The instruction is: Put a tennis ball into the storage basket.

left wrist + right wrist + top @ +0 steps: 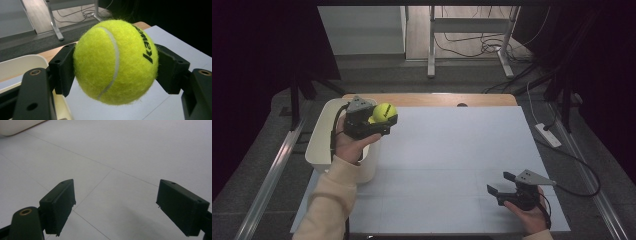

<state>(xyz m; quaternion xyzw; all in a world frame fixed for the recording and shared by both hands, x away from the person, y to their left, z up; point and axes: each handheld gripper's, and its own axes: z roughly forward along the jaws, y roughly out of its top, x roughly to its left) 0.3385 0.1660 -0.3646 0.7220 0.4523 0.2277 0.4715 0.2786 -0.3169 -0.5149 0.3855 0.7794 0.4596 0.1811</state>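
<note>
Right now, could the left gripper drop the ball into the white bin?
Probably yes: the left gripper holds the ball beside the open white bin, with nothing between them.

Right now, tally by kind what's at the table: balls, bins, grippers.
Tennis ball, yellow, clamped in the left gripper: 1
White bin at the table's left edge: 1
Grippers, the left gripper and the right gripper, the latter open with nothing between its jaws: 2
Total: 4
</note>
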